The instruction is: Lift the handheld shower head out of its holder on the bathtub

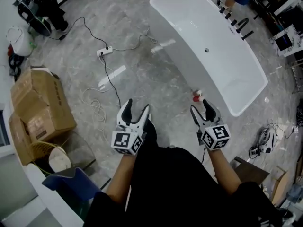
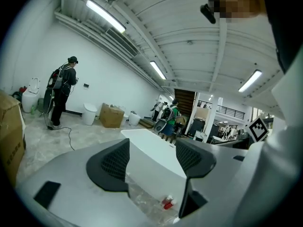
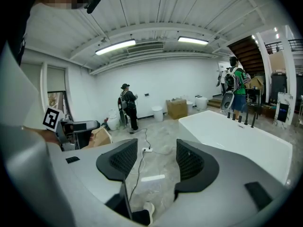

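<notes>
The white freestanding bathtub [image 1: 208,51] lies on the grey floor ahead of me. Black tap fittings [image 1: 236,23], the handheld shower head among them, stand in a row on its far rim; I cannot tell which one is the shower head. Those fittings [image 3: 242,119] are small in the right gripper view, beyond the tub [image 3: 236,138]. My left gripper [image 1: 134,111] and right gripper [image 1: 202,110] hover low in front of me, short of the tub's near end. Both are open with nothing between their jaws. The left gripper [image 2: 152,161] points at the tub's end [image 2: 151,162].
A small red and white object [image 1: 198,96] lies on the floor by the tub's near end. A power strip with cables [image 1: 105,51] crosses the floor on the left. Cardboard boxes [image 1: 40,103] and a basket [image 1: 52,157] stand at the left. People [image 3: 128,105] stand farther off.
</notes>
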Motion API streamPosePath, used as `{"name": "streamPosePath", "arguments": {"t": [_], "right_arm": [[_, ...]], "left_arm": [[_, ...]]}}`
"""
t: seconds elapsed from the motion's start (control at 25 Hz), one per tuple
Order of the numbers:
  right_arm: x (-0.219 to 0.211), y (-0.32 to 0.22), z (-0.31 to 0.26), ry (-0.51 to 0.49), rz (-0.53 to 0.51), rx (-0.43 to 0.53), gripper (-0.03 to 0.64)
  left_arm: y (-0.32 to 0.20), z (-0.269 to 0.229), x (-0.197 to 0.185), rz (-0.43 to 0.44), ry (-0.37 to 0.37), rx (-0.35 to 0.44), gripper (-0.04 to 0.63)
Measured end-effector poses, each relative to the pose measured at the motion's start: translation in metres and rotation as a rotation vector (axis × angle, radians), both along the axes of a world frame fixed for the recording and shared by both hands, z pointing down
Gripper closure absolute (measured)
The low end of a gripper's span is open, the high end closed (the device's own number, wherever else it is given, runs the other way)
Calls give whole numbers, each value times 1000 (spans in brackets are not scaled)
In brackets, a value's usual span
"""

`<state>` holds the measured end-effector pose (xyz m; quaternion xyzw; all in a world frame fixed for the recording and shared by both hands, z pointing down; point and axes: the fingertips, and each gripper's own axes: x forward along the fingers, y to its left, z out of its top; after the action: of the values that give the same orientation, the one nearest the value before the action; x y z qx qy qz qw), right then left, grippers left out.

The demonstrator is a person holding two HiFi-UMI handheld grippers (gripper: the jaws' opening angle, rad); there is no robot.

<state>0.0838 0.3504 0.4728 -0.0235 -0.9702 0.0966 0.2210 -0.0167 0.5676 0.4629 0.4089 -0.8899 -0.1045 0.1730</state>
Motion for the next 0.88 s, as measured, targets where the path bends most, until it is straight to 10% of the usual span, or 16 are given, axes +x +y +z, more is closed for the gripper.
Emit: {"name": "streamPosePath", "arguments": {"t": [0.88], "right_arm": [[-185, -3, -42, -40, 122, 0, 391]], "left_arm": [[-30, -41, -187, 193, -86, 54, 313]]}}
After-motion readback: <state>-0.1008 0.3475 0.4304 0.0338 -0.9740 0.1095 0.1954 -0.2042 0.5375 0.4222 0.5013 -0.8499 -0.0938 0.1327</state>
